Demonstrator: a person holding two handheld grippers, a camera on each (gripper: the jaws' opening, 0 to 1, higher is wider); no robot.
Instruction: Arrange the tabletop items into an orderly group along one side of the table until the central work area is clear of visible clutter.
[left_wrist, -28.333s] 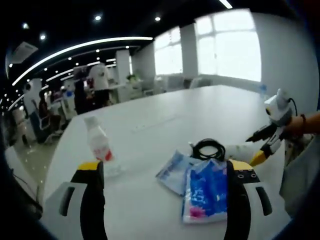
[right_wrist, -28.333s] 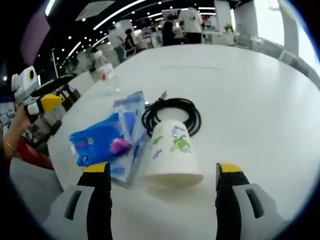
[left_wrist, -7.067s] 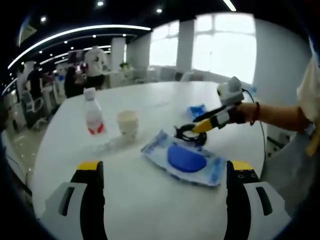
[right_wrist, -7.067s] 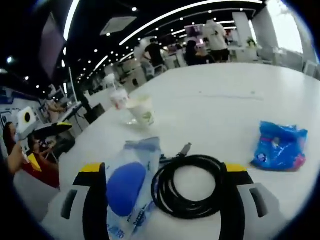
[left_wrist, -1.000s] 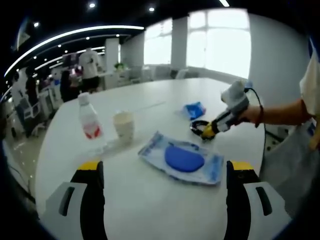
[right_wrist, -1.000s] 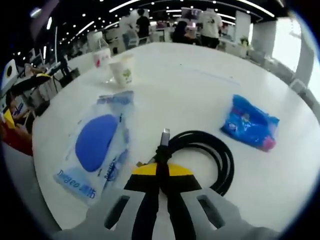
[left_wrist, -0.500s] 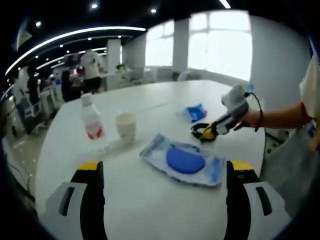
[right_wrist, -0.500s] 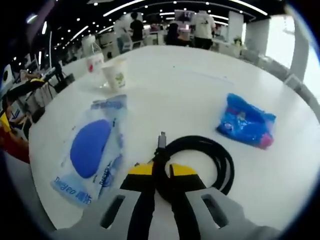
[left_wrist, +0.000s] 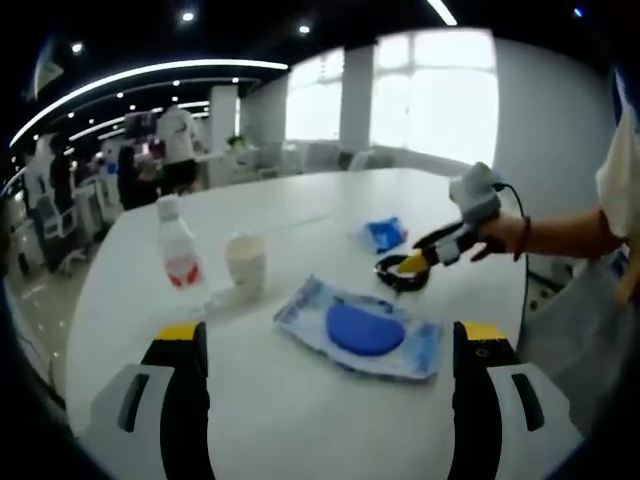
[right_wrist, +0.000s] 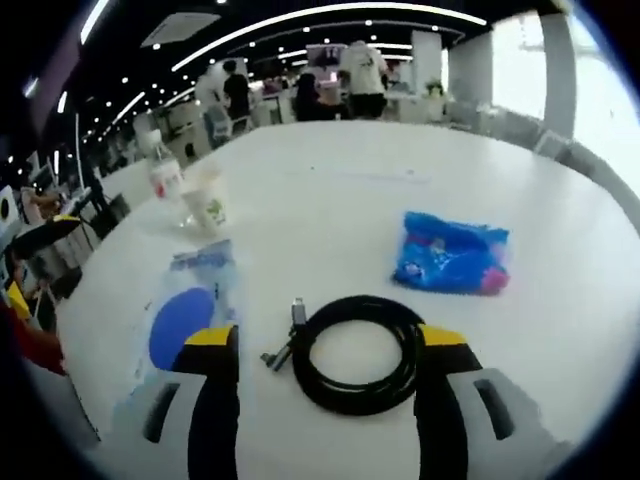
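We had both grippers' jaws wide apart, empty: right gripper (right_wrist: 327, 365) straddled the coiled black cable (right_wrist: 355, 350) on the smooth white table (right_wrist: 340, 190), crinkly blue packet (right_wrist: 450, 255) probably near its edge, left gripper (left_wrist: 328, 365) over bare tabletop.

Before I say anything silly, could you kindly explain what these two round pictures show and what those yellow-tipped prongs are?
There is no robot arm. A person holds a two-jaw gripper in each hand, and a fisheye camera rides on each one, looking forward between its jaws. The yellow-tipped prongs at the bottom are those jaws.

In the left gripper view, the left gripper is open and holds nothing; the right gripper, held in a hand, enters from the right.

In the right gripper view, the right gripper is open, its jaws on either side of a coiled black cable.

On the white table also lie a blue pouch, a clear packet with a blue pad, a paper cup and a bottle.
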